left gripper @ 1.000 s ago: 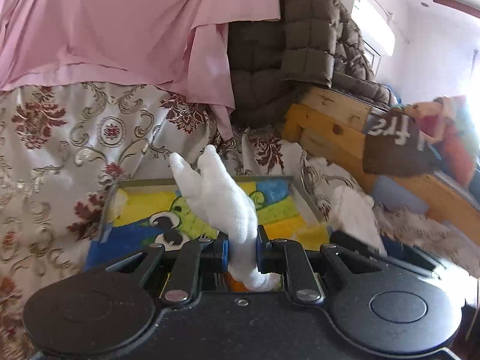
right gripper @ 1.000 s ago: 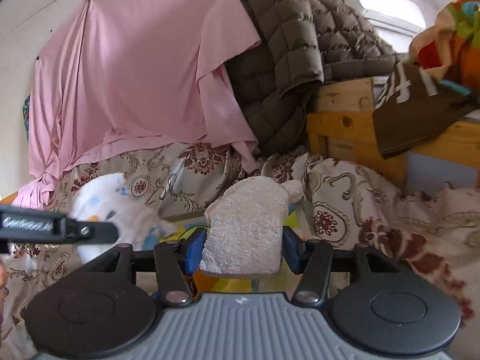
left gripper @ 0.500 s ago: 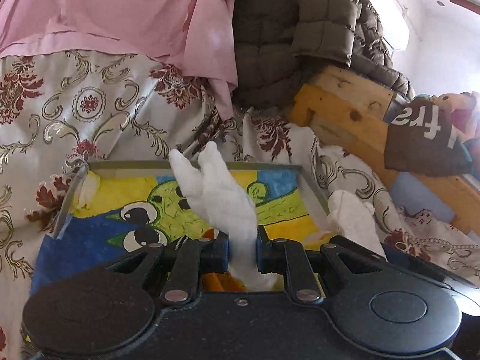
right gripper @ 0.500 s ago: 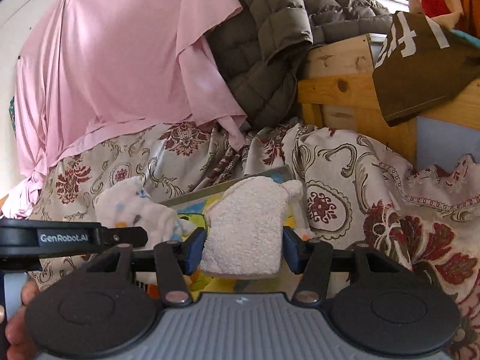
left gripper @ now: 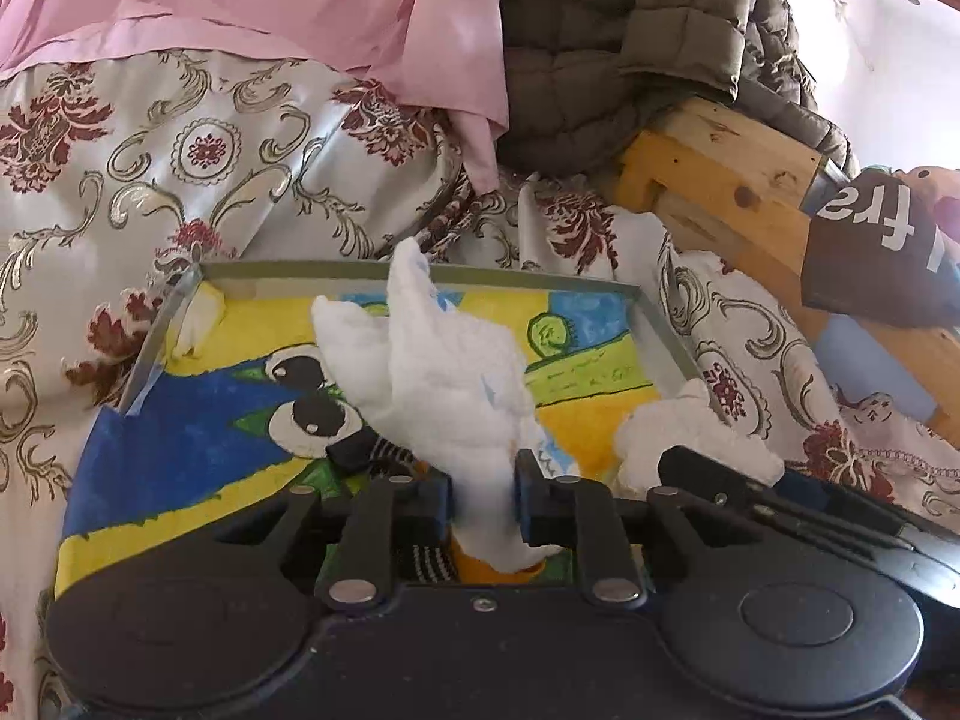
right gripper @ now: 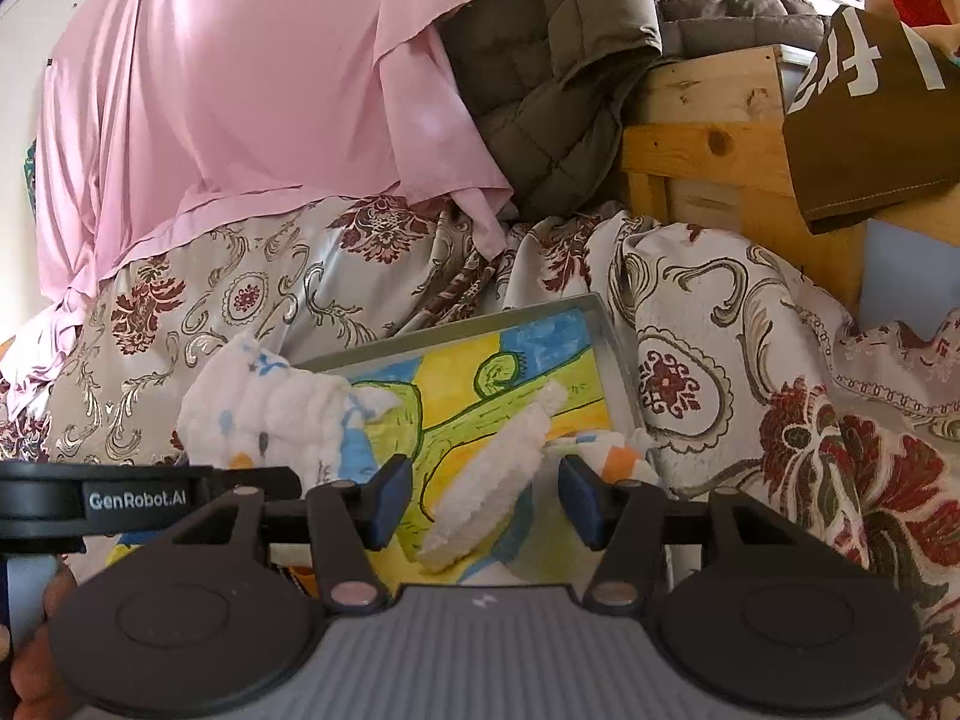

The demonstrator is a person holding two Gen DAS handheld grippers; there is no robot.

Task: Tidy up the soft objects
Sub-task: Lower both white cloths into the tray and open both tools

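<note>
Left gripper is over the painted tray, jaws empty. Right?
Not empty. The left wrist view shows the left gripper shut on a white cloth that stands up between its pads. The rest holds: it is over the painted tray.

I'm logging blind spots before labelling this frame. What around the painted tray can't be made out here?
- Left wrist view: orange item under the white cloth, mostly hidden by the left gripper.
- Right wrist view: near edge of the tray, hidden behind the right gripper; whether the terry cloth rests on it is unclear.
</note>
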